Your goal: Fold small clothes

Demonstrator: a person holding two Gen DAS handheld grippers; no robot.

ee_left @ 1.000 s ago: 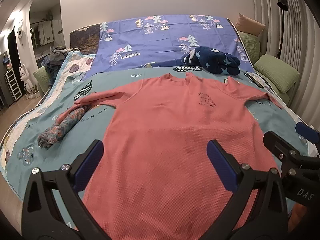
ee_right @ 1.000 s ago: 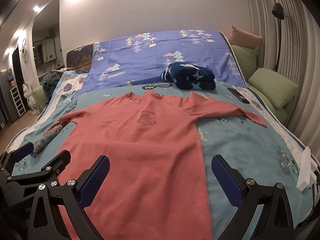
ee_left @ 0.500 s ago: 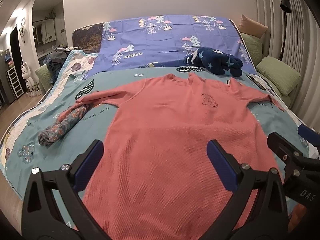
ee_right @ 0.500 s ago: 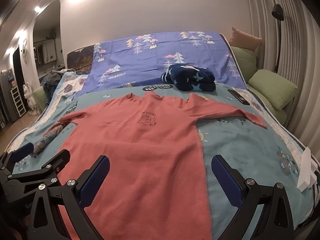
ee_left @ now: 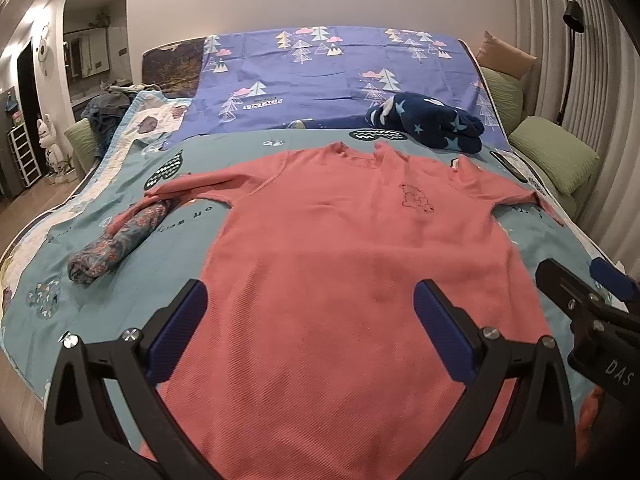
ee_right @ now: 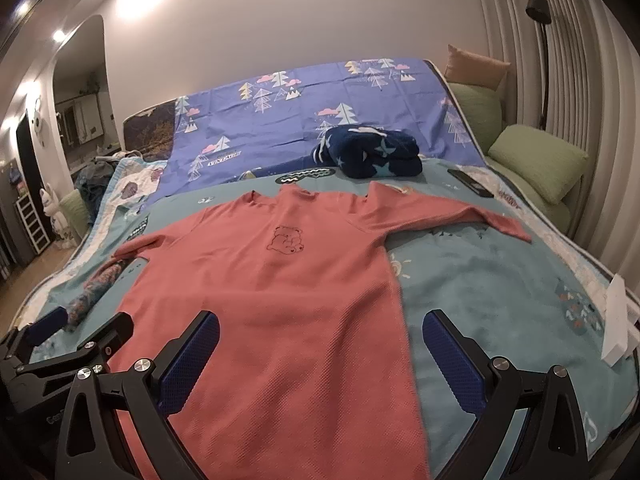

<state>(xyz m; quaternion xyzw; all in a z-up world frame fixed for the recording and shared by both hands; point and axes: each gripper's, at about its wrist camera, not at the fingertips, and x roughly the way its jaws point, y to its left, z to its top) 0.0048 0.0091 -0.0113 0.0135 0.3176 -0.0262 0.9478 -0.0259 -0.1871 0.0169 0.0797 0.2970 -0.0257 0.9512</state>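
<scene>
A bed [ee_left: 256,148] covered with a teal blanket [ee_right: 492,280] and a purple sheet [ee_left: 320,76] carries a salmon-pink shirt [ee_left: 340,248], spread flat and face up with both sleeves out and its hem toward the cameras. Beyond the collar lies a folded navy star-print garment [ee_right: 370,154]; beside the shirt's left sleeve lies a rolled floral cloth [ee_left: 116,240]. Compared with one second ago, the shirt lies unchanged, and both views have shifted only slightly. The left gripper [ee_left: 310,316] hovers over the lower hem, its jaws spread wide and holding nothing; the right gripper [ee_right: 320,352] hovers likewise over the shirt's right edge, also spread and empty. Folding has evidently not yet begun; a first grasp appears to be pending.
</scene>
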